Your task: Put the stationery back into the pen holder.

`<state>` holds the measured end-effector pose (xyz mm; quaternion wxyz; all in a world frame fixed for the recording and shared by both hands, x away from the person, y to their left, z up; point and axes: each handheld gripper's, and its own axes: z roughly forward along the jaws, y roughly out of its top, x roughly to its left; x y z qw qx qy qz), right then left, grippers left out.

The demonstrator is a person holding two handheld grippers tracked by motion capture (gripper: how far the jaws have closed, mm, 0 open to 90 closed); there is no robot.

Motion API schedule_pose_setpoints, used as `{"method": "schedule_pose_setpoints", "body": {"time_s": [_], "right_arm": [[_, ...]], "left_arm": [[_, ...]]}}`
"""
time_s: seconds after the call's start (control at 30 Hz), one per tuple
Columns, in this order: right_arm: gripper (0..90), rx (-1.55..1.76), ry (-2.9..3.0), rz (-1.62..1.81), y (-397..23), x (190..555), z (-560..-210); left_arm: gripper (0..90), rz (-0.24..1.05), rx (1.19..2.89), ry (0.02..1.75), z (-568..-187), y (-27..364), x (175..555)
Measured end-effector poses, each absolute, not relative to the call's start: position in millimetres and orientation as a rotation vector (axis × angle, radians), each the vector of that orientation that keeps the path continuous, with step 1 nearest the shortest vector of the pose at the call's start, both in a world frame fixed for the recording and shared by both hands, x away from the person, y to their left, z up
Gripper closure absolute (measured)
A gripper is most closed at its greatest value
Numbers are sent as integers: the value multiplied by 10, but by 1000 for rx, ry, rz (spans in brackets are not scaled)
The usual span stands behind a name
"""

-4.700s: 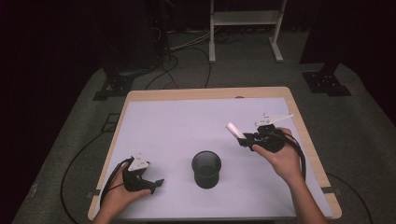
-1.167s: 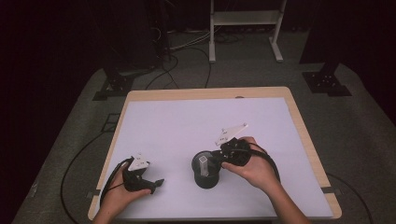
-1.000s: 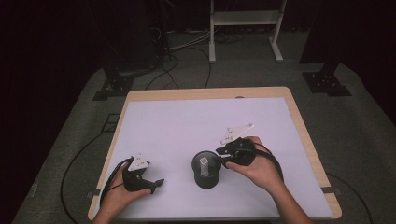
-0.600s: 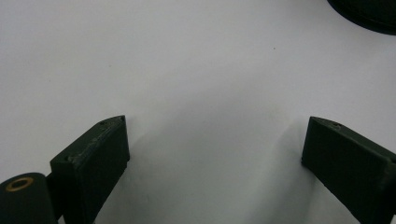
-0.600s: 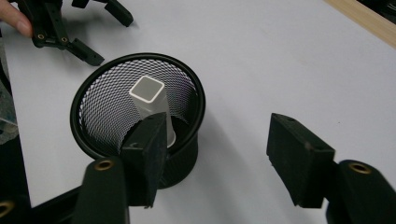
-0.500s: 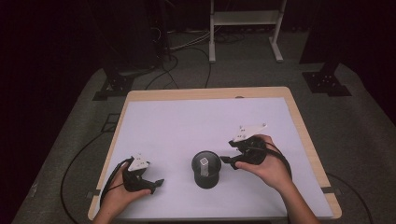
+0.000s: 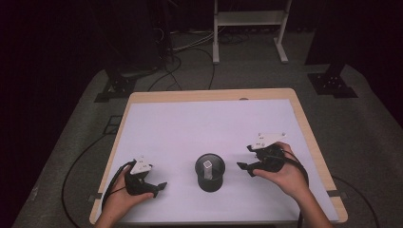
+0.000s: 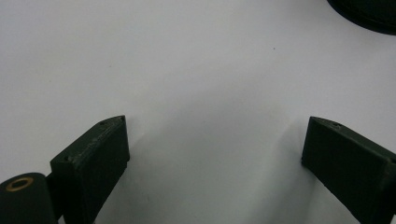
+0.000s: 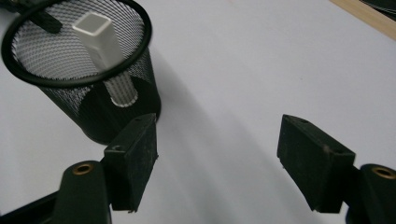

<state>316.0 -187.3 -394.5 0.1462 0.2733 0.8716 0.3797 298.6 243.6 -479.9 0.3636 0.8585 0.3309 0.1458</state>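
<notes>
With its jaws just opened wide and empty, the right hand-held gripper (image 7: 247, 167) has drawn away from the mesh cup (image 7: 210, 172), leaving the white stick (image 9: 103, 46) standing inside, seemingly delivered.

My grippers, left (image 7: 153, 186) and right (image 7: 247, 168), are black, each with a grey three-cornered plate, brass-ringed screws and trailing black cable.
</notes>
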Motion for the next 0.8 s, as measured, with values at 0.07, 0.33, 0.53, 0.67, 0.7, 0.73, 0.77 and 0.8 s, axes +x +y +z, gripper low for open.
{"method": "schedule_pose_setpoints", "body": {"time_s": [0.07, 0.33, 0.53, 0.67, 0.7, 0.73, 0.77, 0.8], "right_arm": [[277, 799, 2502, 1096, -1937, 3154, -3980], [270, 884, 2459, 1095, -2192, 3112, -4137], [270, 945, 2441, 1076, -2366, 3081, -4286], [266, 987, 2436, 1050, -2476, 3056, -4409], [266, 1011, 2431, 1054, -2495, 3048, -4436], [266, 1015, 2427, 1051, -2515, 3044, -4456], [262, 1021, 2425, 1044, -2541, 3041, -4480], [262, 1030, 2420, 1042, -2564, 3033, -4503]], "left_arm": [[67, 374, 2210, 852, -4798, 2437, 2987], [67, 375, 2209, 851, -4799, 2436, 2986], [67, 376, 2207, 852, -4800, 2435, 2985], [67, 378, 2206, 852, -4800, 2434, 2983], [67, 379, 2206, 852, -4800, 2434, 2983], [67, 379, 2207, 851, -4800, 2433, 2983], [67, 380, 2208, 851, -4799, 2433, 2982], [67, 380, 2208, 851, -4799, 2432, 2982]]}}
